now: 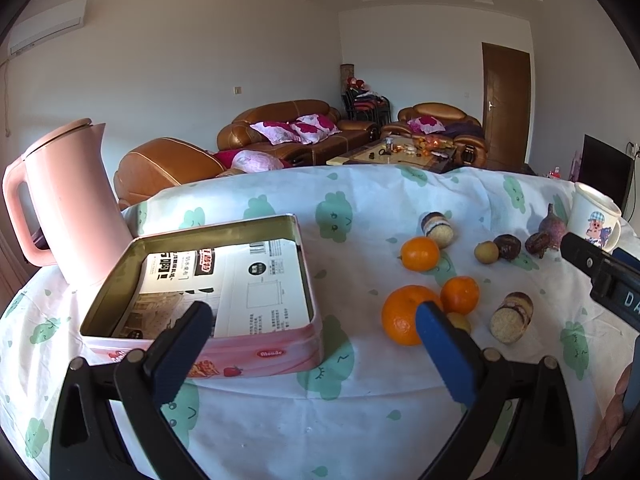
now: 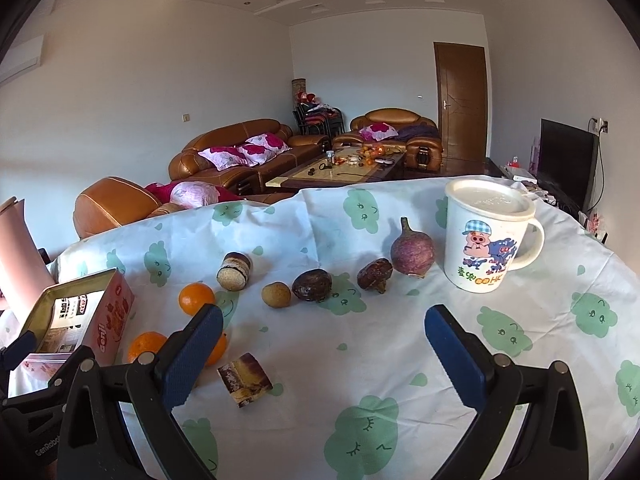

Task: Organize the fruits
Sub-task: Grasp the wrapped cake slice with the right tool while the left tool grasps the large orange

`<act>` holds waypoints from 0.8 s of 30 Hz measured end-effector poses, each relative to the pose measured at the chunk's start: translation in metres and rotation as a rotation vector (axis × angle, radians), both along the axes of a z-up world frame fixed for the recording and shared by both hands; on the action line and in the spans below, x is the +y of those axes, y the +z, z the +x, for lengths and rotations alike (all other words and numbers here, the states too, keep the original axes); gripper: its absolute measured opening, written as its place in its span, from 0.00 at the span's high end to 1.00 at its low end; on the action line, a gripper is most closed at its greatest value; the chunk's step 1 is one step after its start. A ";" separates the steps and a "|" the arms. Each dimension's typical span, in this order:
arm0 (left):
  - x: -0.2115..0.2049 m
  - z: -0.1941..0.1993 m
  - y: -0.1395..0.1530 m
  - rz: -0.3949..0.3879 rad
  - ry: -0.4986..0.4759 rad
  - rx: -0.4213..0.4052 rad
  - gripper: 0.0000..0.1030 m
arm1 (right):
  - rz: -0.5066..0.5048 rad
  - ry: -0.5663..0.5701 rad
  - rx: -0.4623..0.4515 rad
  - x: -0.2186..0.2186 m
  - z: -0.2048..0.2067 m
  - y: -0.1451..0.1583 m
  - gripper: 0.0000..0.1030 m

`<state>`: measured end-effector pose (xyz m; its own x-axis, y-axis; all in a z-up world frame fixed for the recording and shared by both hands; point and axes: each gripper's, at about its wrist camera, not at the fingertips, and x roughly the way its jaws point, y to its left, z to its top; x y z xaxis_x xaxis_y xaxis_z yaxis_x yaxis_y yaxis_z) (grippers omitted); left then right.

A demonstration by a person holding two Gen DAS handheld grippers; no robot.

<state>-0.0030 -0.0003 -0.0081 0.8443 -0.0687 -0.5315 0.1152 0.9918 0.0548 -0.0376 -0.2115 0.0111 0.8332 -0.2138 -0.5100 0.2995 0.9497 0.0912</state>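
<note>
At the far left of the left wrist view a tall pink plastic kettle (image 1: 68, 204) stands on the white tablecloth with green cloud prints (image 1: 360, 392), and just right of it sits the open pink rectangular biscuit tin (image 1: 224, 280), holding only a printed paper sheet. The left gripper (image 1: 314, 316) hangs in the lower centre with its blue-padded jaws spread wide and nothing between them, aimed at the gap between the tin and the large orange (image 1: 408, 314). Right of centre lie the other fruits, all loose on the cloth: two smaller tangerines (image 1: 420, 254), a small yellowish round fruit (image 1: 486, 252), dark wrinkled fruits (image 1: 507, 247) and a purple bulb-shaped fruit (image 1: 553, 227). In the right wrist view the right gripper (image 2: 324, 320) is likewise wide open and empty, low in the frame, with a white cartoon-printed lidded mug (image 2: 486, 236) at upper right. Sorting looks not yet begun; the next move probably calls for closing on the nearest orange and carrying it left into the tin.
</note>
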 end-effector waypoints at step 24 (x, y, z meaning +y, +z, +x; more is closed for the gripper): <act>-0.009 -0.004 -0.002 0.058 -0.093 0.033 0.00 | 0.075 0.293 0.334 0.033 0.054 -0.053 0.52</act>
